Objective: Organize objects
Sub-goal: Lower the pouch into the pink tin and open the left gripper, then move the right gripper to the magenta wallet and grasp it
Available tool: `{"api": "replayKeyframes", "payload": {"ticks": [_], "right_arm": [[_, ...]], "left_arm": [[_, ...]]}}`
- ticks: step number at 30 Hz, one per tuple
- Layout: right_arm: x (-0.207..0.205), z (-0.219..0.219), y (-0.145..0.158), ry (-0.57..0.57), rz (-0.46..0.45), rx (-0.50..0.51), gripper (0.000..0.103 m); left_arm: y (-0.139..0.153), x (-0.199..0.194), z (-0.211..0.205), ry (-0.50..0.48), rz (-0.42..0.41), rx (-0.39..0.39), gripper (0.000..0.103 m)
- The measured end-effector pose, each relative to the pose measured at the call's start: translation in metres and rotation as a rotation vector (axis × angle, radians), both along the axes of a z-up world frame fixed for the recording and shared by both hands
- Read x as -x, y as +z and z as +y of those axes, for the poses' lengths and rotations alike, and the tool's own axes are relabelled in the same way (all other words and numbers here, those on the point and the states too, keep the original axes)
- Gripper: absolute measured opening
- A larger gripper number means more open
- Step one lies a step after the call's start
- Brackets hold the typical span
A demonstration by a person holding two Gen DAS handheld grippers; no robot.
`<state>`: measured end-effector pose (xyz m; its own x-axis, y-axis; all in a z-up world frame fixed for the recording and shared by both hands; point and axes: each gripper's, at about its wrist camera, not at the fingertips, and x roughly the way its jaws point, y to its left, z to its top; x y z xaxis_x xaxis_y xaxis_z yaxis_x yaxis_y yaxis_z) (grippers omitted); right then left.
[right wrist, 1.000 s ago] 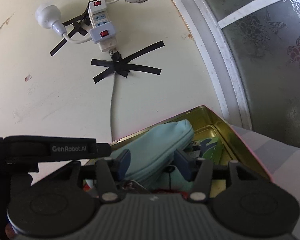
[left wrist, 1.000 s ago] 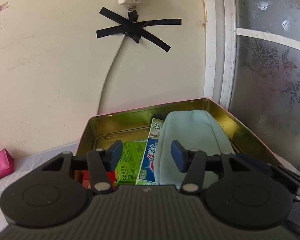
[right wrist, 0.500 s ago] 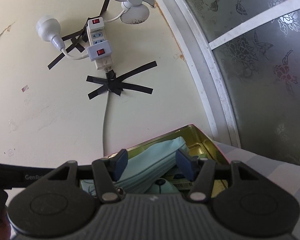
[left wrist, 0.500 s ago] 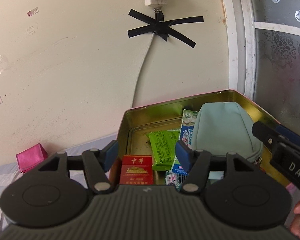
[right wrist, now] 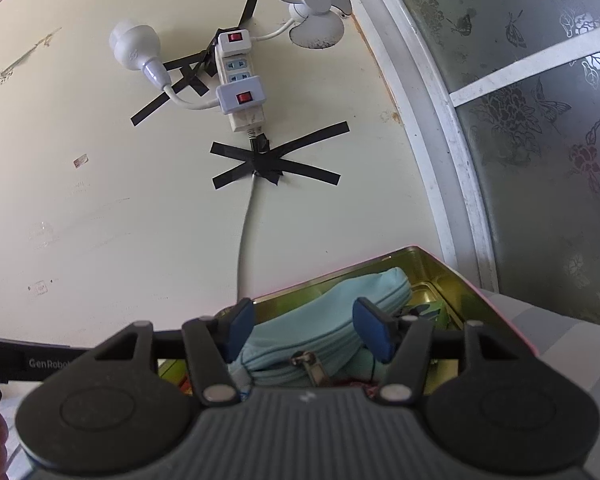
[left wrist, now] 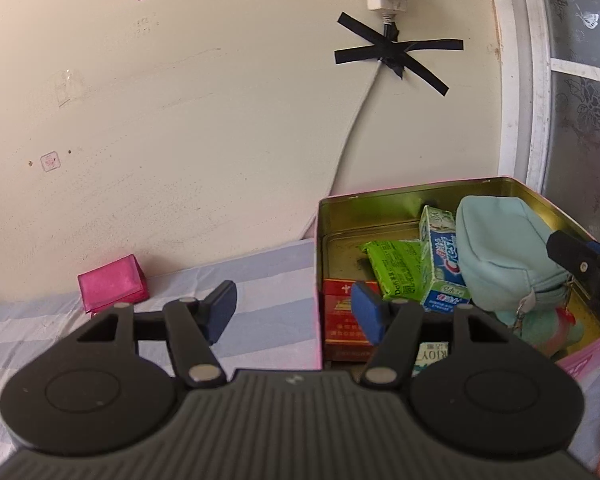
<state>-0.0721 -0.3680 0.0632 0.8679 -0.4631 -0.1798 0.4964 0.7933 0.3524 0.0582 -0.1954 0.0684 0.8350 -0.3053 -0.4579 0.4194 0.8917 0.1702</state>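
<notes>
One tin (left wrist: pixel 384 210): one pouch (left wrist: pixel 500 248), one toothpaste box (left wrist: pixel 440 260).

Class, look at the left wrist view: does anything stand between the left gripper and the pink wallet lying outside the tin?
Nothing visible does. Only bare striped cloth lies between the left gripper and the pink wallet; the tin stands off to the right.

Home, lived-in room, not a lab or shop. Cues: scuffed cream wall (right wrist: pixel 100 208) with a power strip (right wrist: pixel 240 80) fixed on by black tape (right wrist: pixel 268 164), a bare bulb (right wrist: pixel 134 46) and small USB fan (right wrist: pixel 316 10) plugged into it. Frosted floral-pattern window (right wrist: pixel 540 120) in a white frame. Striped cloth (left wrist: pixel 260 272) on the surface, gold tin (left wrist: pixel 380 208) of toothpaste, cigarettes, a pouch.
</notes>
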Motion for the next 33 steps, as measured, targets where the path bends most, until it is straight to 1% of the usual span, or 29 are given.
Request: {"api": "replayKeyframes", "payload": {"ticks": [5,9,13,17,21,23,24,25,27,28,30,31,32,33], "right_arm": [[-0.005,0.017,0.004,0.04,0.002,-0.011,0.057],[-0.014,0.037,0.013,0.087,0.001,0.015,0.059],[-0.025,0.064,0.024,0.153,0.006,0.065,0.061],[-0.043,0.098,0.033,0.249,0.031,0.134,0.065],[-0.073,0.137,0.039,0.37,0.076,0.201,0.071],[-0.097,0.156,0.04,0.441,0.109,0.208,0.072],[-0.111,0.165,0.039,0.476,0.128,0.203,0.076],[-0.127,0.173,0.038,0.509,0.147,0.197,0.078],[-0.161,0.189,0.035,0.56,0.194,0.19,0.078],[-0.18,0.197,0.033,0.576,0.224,0.186,0.078],[-0.22,0.211,0.026,0.604,0.281,0.172,0.08],[-0.239,0.218,0.022,0.612,0.302,0.169,0.082],[-0.258,0.224,0.018,0.61,0.318,0.172,0.087],[-0.28,0.231,0.012,0.603,0.34,0.175,0.094]], "left_arm": [[-0.004,-0.006,0.023,0.043,0.004,0.008,0.069],[-0.008,-0.011,0.048,0.086,0.001,0.013,0.069],[-0.018,-0.021,0.085,0.144,0.013,0.018,0.07],[-0.034,-0.038,0.138,0.24,0.045,0.025,0.07],[-0.048,-0.062,0.201,0.394,0.104,0.085,0.07],[-0.052,-0.07,0.23,0.469,0.107,0.131,0.07],[-0.054,-0.072,0.243,0.503,0.103,0.15,0.07],[-0.057,-0.074,0.258,0.541,0.095,0.175,0.07],[-0.064,-0.076,0.279,0.602,0.087,0.222,0.07],[-0.068,-0.078,0.287,0.625,0.1,0.241,0.07],[-0.069,-0.085,0.301,0.645,0.158,0.287,0.069],[-0.068,-0.087,0.309,0.645,0.16,0.335,0.069],[-0.066,-0.086,0.313,0.649,0.155,0.356,0.07],[-0.064,-0.086,0.315,0.653,0.152,0.365,0.07]]}}
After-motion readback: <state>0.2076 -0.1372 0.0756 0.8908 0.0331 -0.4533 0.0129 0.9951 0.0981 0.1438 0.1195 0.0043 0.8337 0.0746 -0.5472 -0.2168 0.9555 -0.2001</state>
